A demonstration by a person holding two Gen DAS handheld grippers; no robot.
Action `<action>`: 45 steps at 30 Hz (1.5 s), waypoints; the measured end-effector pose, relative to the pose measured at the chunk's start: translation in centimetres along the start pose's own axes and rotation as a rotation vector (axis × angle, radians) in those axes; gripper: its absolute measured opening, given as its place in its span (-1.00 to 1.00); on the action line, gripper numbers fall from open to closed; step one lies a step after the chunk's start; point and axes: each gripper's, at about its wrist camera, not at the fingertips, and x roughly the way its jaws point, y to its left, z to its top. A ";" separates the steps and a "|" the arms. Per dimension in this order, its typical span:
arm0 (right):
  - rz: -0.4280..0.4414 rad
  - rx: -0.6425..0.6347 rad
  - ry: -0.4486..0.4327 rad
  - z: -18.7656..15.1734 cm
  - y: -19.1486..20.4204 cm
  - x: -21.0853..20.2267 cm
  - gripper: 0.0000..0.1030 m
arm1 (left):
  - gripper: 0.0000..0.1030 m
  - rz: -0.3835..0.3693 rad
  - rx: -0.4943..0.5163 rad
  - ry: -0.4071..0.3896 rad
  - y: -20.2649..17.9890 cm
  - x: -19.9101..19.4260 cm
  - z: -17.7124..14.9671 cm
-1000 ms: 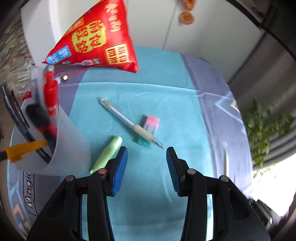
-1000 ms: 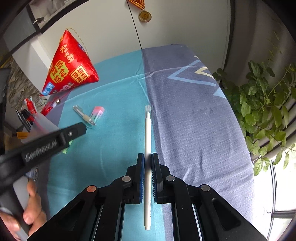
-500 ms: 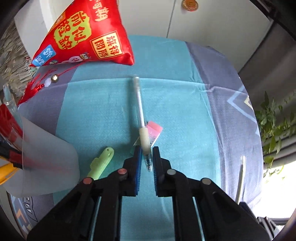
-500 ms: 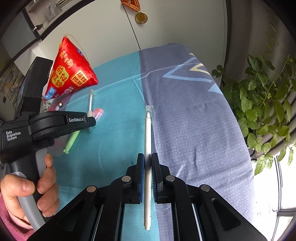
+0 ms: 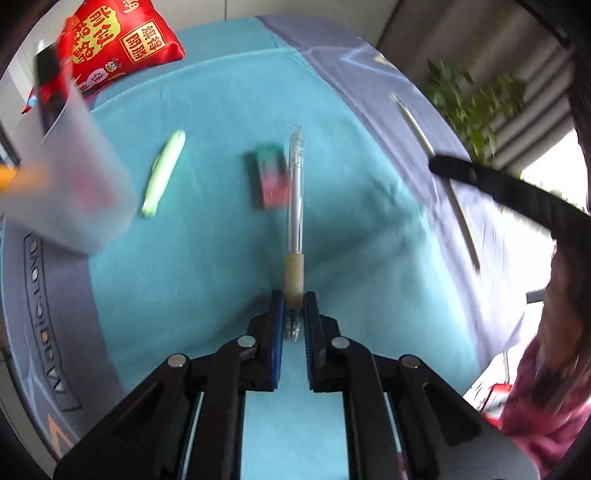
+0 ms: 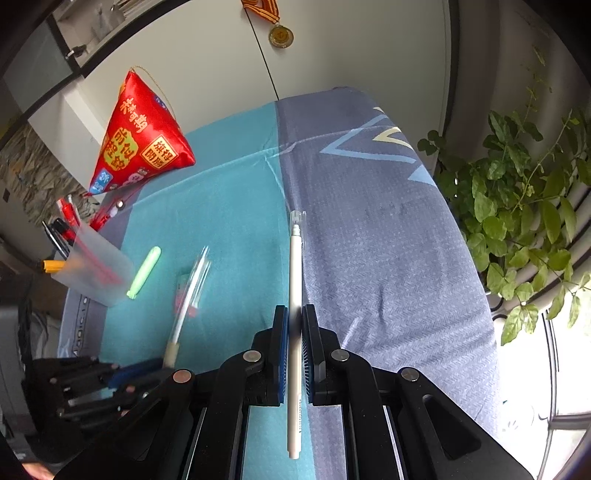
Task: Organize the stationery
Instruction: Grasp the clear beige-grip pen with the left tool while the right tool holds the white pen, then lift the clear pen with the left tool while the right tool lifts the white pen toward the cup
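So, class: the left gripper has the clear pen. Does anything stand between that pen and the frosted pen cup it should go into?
Nothing visible blocks the way. The clear pen is clamped in the left gripper. The green highlighter and eraser lie flat on the cloth between it and the pen cup, low enough to pass over.

A home room, by the look of it: a cloth-covered table (image 6: 369,236) against white cupboard doors (image 6: 332,48) hung with a medal (image 6: 280,36), a red festive cushion (image 6: 142,142), a houseplant (image 6: 517,206) by the window.

Clear glossy plastic pen (image 5: 296,192), matt woven tablecloth (image 6: 369,240), seemingly frosted plastic cup (image 5: 74,184)
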 end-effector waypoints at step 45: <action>-0.072 -0.054 0.123 3.4 2.9 6.0 -0.73 | -0.76 0.031 0.061 -0.341 -0.1 -9.0 0.5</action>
